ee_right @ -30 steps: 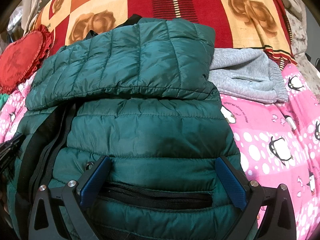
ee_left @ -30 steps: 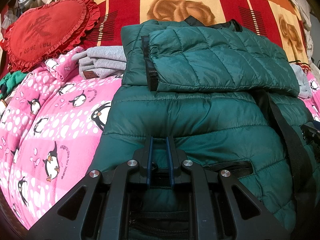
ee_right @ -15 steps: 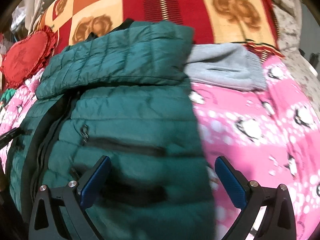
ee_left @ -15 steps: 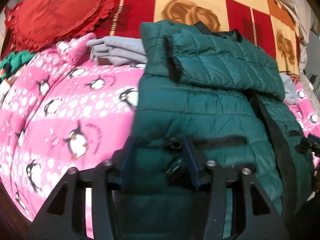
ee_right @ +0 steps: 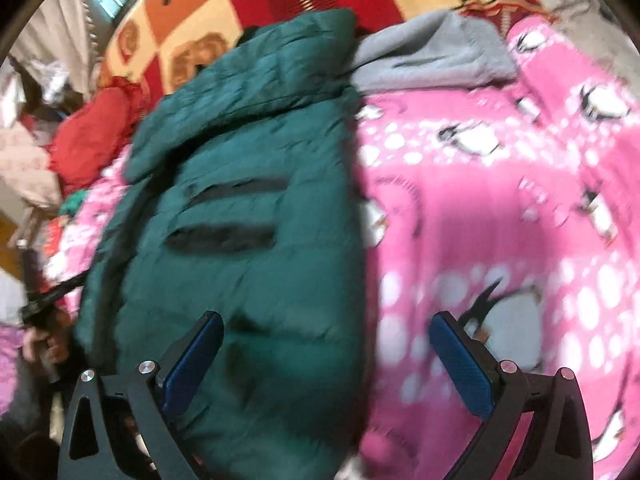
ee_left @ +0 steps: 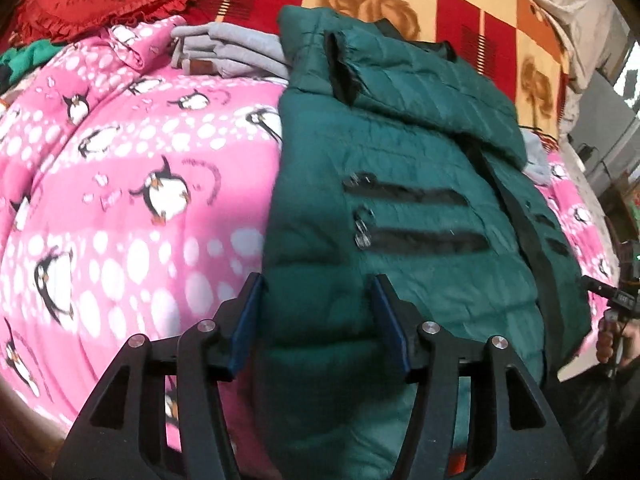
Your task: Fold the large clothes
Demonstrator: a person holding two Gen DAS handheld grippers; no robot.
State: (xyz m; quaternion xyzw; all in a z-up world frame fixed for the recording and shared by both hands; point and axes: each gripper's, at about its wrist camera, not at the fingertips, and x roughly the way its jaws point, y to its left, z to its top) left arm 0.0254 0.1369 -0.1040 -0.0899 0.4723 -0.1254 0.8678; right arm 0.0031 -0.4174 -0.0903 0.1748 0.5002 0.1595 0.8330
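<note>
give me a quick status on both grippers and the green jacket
Left gripper open, jaws just opening, jacket hem between them, not pinched. Right gripper open, empty. Green jacket half folded on pink blanket. Grey garment behind, clear.

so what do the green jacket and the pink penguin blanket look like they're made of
Green jacket: likely a thin synthetic shell such as nylon over padding, judging by the slight sheen and puffy stitched channels. Pink penguin blanket: probably soft fleece or plush, going by its matte, fuzzy-looking printed surface, though blur leaves that open.
</note>
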